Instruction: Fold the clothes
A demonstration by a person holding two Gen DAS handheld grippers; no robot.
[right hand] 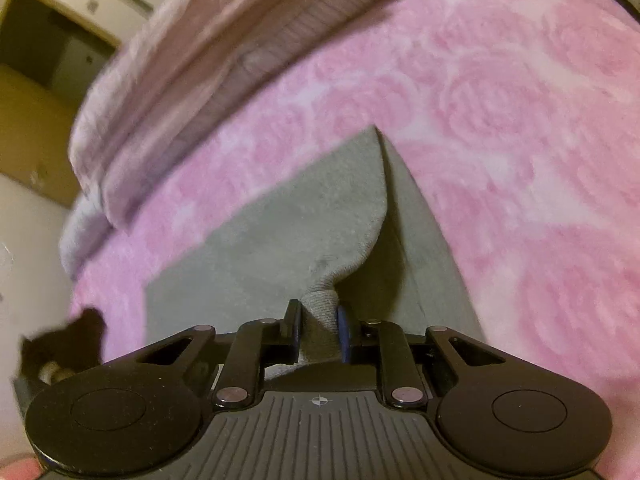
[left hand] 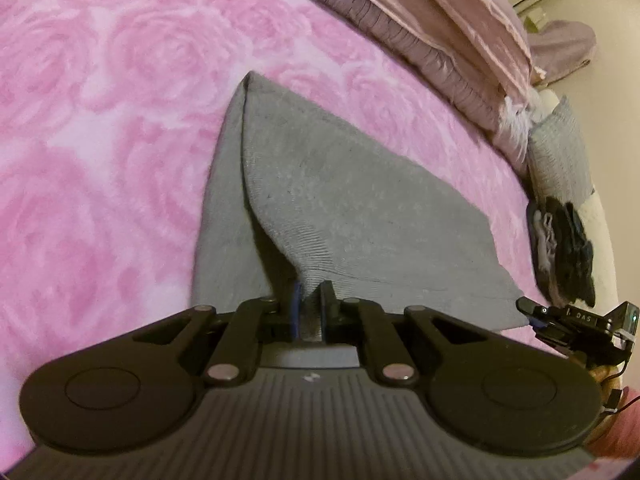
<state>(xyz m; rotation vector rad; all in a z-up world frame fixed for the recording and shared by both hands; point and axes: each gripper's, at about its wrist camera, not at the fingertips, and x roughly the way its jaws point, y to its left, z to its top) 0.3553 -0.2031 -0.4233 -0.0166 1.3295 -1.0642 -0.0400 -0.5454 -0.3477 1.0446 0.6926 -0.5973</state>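
Observation:
A grey knitted garment [left hand: 344, 200] lies partly folded on the pink rose-patterned blanket [left hand: 100, 120]. My left gripper [left hand: 310, 300] is shut on its ribbed hem, which rises in a peak from the flat layer below. In the right wrist view the same grey garment [right hand: 280, 232] spreads ahead, and my right gripper [right hand: 319, 322] is shut on another bunched bit of the ribbed edge, lifted a little off the lower layer. The right gripper [left hand: 532, 312] also shows at the right edge of the left wrist view, at the garment's near corner.
Mauve and dusty-pink pillows [left hand: 440, 32] line the far side of the bed. A folded grey cloth [left hand: 560, 152] and a dark item [left hand: 568, 240] sit at the bed's right edge. A wall and a wooden cabinet [right hand: 48, 80] stand beyond the bed.

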